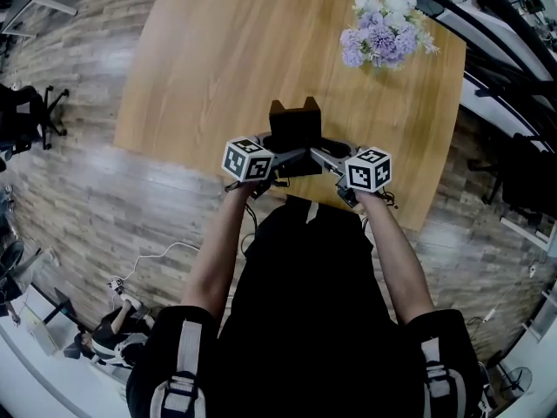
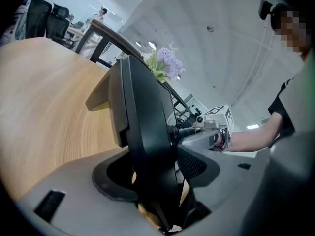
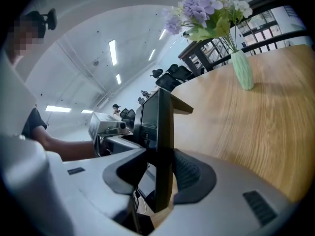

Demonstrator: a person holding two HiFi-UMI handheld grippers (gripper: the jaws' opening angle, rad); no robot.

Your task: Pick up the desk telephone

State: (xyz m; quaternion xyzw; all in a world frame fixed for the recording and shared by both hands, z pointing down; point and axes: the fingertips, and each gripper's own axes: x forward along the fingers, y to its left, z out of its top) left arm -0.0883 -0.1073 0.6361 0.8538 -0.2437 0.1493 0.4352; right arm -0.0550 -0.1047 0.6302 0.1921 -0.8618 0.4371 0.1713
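Telephone [image 1: 294,127] clamped in left tongs [image 2: 150,168] and right tongs [image 3: 160,168].

Both arms reach forward side by side, the left forearm [image 1: 218,251] and the right forearm [image 1: 396,255]. Above the near edge of the counter [image 1: 218,59], the left gripper [image 1: 280,158] and right gripper [image 1: 318,153] angle inward, each with its jaws clamped on one side of the desk telephone [image 1: 294,133].

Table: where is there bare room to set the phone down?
Free: the left half of the table, and the middle between the phone and the far edge, left of the flowers. Crowded: the near edge, where left tool and right tool grip the phone; the far right corner with the flowers.
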